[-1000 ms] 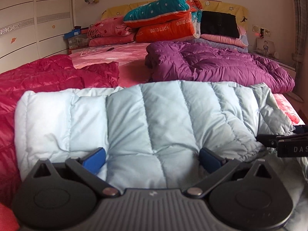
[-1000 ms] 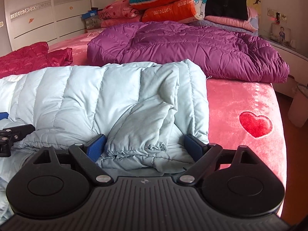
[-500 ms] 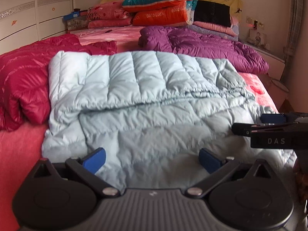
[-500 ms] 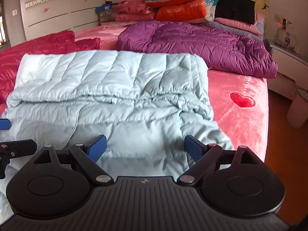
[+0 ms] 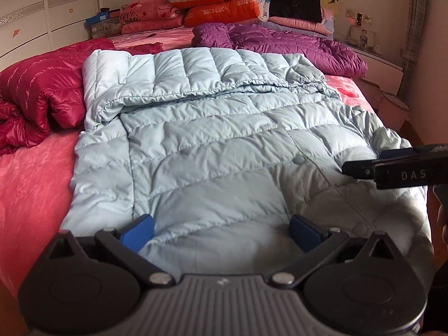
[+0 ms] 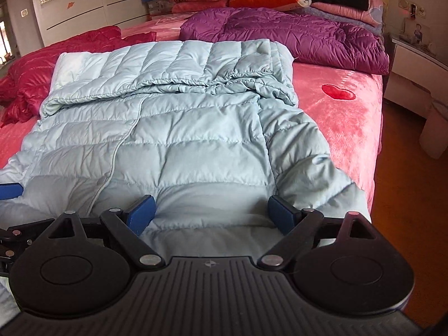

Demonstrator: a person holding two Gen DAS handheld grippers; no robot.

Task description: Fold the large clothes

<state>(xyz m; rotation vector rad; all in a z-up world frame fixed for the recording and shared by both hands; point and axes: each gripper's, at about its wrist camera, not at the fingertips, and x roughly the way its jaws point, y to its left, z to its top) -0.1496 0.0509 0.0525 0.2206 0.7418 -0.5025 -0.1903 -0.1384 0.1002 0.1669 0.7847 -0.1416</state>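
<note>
The pale blue down coat [image 5: 224,145] lies spread along the pink bed [image 5: 30,179], its far end already doubled over into a thick band toward 12 o'clock. The near part runs down to the bed's edge at 6 o'clock, right under both tools.

The left gripper [image 5: 221,228] has its fingers spread wide with nothing between them, hovering just above the near hem. The right gripper [image 6: 211,210] is likewise spread and empty above the same hem. A loose sleeve [image 6: 313,168] trails off at 3 o'clock toward the bed edge.

The coat looks light, puffy and slick-surfaced; it will probably compress under a pinch and spring back, so a fold may slump open. Best hold is likely the stitched hem or a quilted seam, where the fabric is thinner and firmer, one corner per gripper.

Room is fair: bare bed lies at 9 o'clock and 3 o'clock beside the coat. A red coat [image 5: 36,98] crowds the far left at 10 o'clock, a purple coat [image 6: 294,33] sits at 1 o'clock, touching or just beside the folded band. The floor [image 6: 406,196] drops away at 3 o'clock.
</note>
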